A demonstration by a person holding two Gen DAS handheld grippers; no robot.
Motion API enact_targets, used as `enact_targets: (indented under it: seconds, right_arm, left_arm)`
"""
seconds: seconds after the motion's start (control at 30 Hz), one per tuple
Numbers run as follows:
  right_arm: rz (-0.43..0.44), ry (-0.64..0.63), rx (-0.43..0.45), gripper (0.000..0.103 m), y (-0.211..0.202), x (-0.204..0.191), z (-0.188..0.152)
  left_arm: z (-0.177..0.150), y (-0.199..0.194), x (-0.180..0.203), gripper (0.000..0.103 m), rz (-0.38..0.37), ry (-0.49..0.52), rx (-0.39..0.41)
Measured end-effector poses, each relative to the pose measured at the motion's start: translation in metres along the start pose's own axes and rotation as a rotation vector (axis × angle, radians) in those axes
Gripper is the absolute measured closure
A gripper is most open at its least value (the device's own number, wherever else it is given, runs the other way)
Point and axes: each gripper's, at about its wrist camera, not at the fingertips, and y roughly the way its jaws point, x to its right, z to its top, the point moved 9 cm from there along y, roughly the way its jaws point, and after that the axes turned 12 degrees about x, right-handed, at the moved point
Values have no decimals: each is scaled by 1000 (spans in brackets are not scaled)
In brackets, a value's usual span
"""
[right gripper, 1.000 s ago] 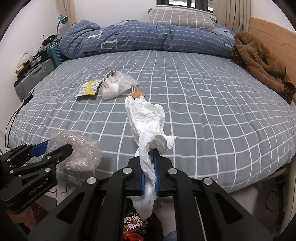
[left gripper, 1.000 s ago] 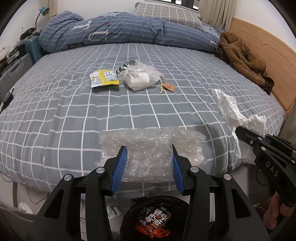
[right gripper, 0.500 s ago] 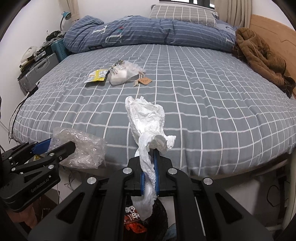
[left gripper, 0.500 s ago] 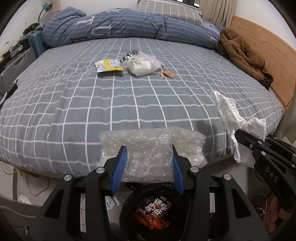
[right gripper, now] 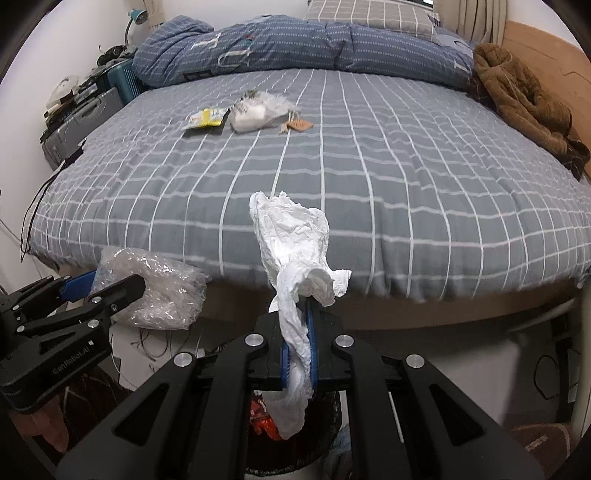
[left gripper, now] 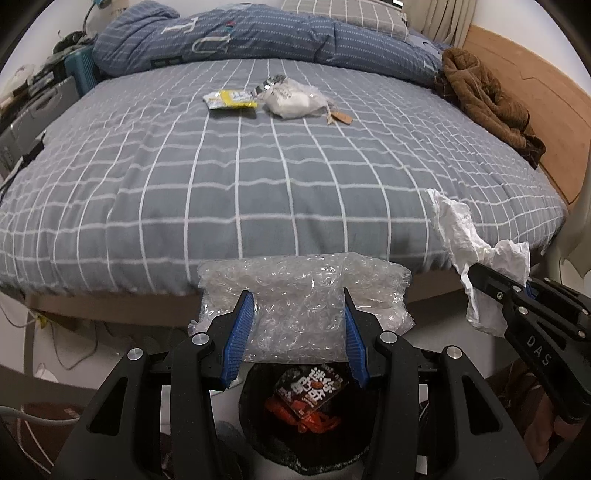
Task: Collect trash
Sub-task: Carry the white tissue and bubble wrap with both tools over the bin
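My left gripper (left gripper: 297, 301) is shut on a clear wad of bubble wrap (left gripper: 301, 291), held off the bed's near edge. Right below it sits a black-lined trash bin (left gripper: 258, 439) with a dark snack packet (left gripper: 312, 387) inside. My right gripper (right gripper: 297, 306) is shut on a crumpled white tissue (right gripper: 295, 240) that stands up above the pads and hangs down below them over the bin (right gripper: 328, 454). Each gripper shows in the other's view: the right gripper (left gripper: 480, 271) at the right, the left gripper (right gripper: 110, 282) at the left. Far across the bed lie a yellow wrapper (left gripper: 231, 99), a clear plastic bag (left gripper: 293, 98) and a brown tag (left gripper: 341, 117).
The grey checked bed (left gripper: 258, 177) fills the middle. A blue duvet (left gripper: 258, 33) is bunched at its far end and a brown coat (left gripper: 484, 96) lies by the wooden headboard (left gripper: 535, 103). Cases and clutter (right gripper: 81, 107) stand at the left. Cables (left gripper: 62, 354) trail on the floor.
Both grippers have drawn back from the bed and sunk a little, each keeping its load. The bed's near edge now shows beyond them and more of the bin shows below.
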Motion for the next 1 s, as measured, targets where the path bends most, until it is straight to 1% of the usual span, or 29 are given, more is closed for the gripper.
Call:
enact_targets:
  seconds: [0.1,0.3,0.43,0.53,0.73,0.9,1.0]
  right_arm:
    - [4,-9,-20,96,-1,-6,-13]
    - [13,-14,-73,96,1,-16,-41]
    - [29,18,-118,96,3,-17,-62]
    - [27,17,-147,96,6,-18,-75]
    - [29,2,-223,96,20,-22,-106]
    - [55,-3,-292,96,37,-34,-130]
    - [65,-8,-339,96,48,-39,-143]
  left_arm:
    - [-10,-3,-3,58,3,-5,-12]
    - [-42,-6,-11,58,14,-8,-60]
    - [-63,-5,-16,58,14,-20,-99]
    - [-74,-2,-22,58,25,-16,-118]
    - [-99,12,-37,58,64,-20,-171]
    - [-118,23,-47,58,79,-25,-207]
    - [-126,29,-58,58,85,-52,-223]
